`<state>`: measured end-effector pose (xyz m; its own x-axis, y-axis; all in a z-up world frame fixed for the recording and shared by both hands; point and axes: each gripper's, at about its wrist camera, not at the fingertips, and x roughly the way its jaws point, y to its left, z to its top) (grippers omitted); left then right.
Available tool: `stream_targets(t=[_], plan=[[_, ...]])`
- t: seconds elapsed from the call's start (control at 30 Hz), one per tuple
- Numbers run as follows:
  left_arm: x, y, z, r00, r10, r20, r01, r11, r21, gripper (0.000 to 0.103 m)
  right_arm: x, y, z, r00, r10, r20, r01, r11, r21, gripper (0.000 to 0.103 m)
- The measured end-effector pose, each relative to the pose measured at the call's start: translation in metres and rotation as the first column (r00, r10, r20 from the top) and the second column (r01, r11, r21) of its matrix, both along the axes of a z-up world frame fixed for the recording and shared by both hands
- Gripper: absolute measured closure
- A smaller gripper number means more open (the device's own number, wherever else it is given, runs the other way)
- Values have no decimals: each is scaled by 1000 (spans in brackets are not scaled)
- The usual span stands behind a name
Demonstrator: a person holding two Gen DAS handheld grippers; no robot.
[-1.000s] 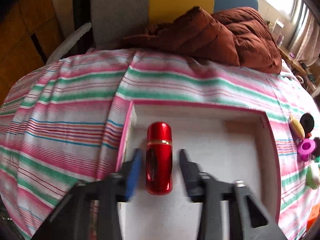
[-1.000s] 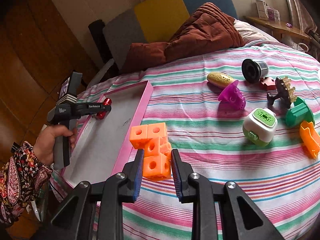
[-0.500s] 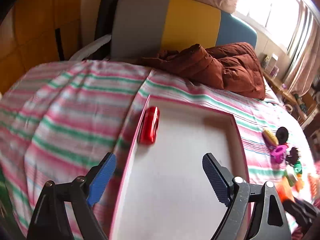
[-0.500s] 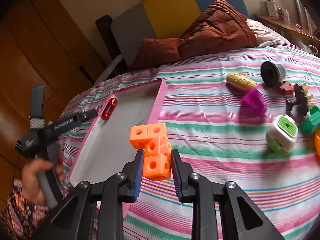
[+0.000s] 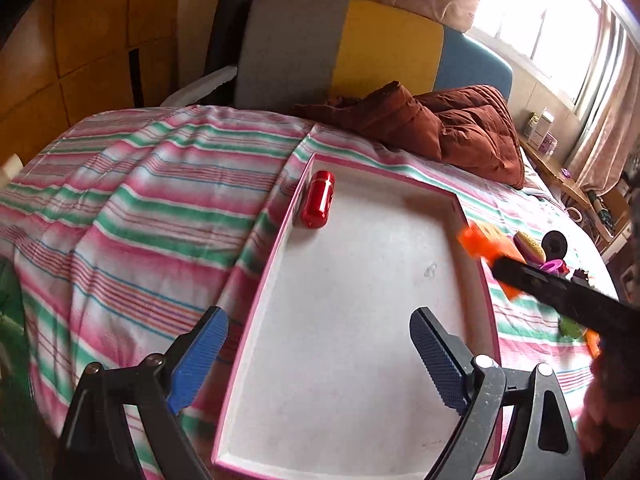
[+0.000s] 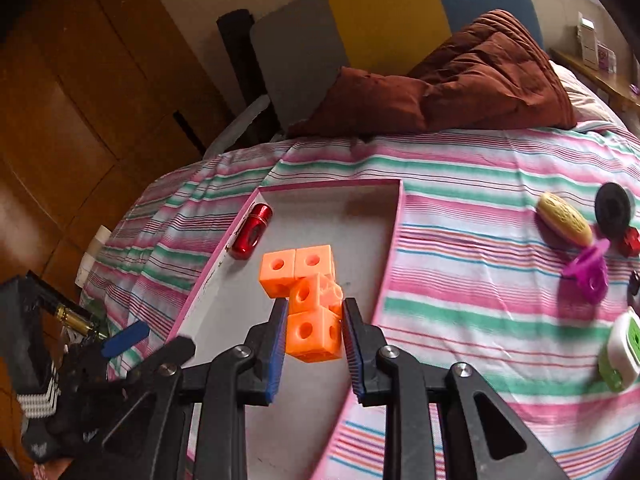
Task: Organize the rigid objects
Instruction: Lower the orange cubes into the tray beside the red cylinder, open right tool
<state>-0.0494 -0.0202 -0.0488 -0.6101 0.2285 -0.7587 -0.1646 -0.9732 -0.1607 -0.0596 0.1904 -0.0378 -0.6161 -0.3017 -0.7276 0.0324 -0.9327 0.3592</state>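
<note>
A pink-rimmed white tray [image 5: 473, 216] [image 6: 397, 216] lies on the striped bedspread. A shiny red cylinder [image 5: 317, 199] [image 6: 253, 230] rests inside it against the far left wall. My left gripper [image 5: 318, 356] hangs over the tray's near left edge, its jaws opening wide with nothing between them. My right gripper [image 6: 314, 338] is shut on an orange cluster of holed cubes [image 6: 308, 300], held above the tray's floor. In the left wrist view that cluster [image 5: 480, 246] shows blurred at the tray's right rim, with the right gripper's black body behind it.
On the bedspread right of the tray lie a yellow oval piece [image 6: 564, 220], a black ring [image 6: 612, 210], a magenta piece [image 6: 588, 272] and a white-and-green box [image 6: 622, 350]. A brown quilt [image 6: 460, 88] is heaped at the headboard. The bed's edge drops off at left.
My left gripper let go of the red cylinder, opened wide and drew back toward the tray's near end. My right gripper carried the orange cubes from the bedspread over the tray.
</note>
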Motion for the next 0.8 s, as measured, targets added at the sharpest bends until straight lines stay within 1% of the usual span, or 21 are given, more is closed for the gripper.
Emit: stream_targets(t=[0.3, 0.5, 0.6, 0.73, 0.8], plan=[[8, -16, -6, 999, 36, 7, -36, 999, -4, 10, -53, -27, -14, 998, 15, 62, -19, 998, 62, 77], [13, -33, -7, 997, 76, 9, -76, 997, -1, 10, -93, -41, -25, 993, -2, 114, -7, 997, 79, 77], [14, -41, -8, 996, 91, 20, -91, 996, 11, 10, -108, -48, -29, 993, -15, 121, 4, 995, 95, 77], [16, -48, -7, 994, 108, 21, -109, 994, 17, 10, -127, -51, -36, 990, -64, 129, 55, 996, 73, 77], [17, -50, -7, 993, 115, 20, -116, 993, 20, 10, -135, -50, -41, 986, -69, 152, 66, 997, 26, 74]])
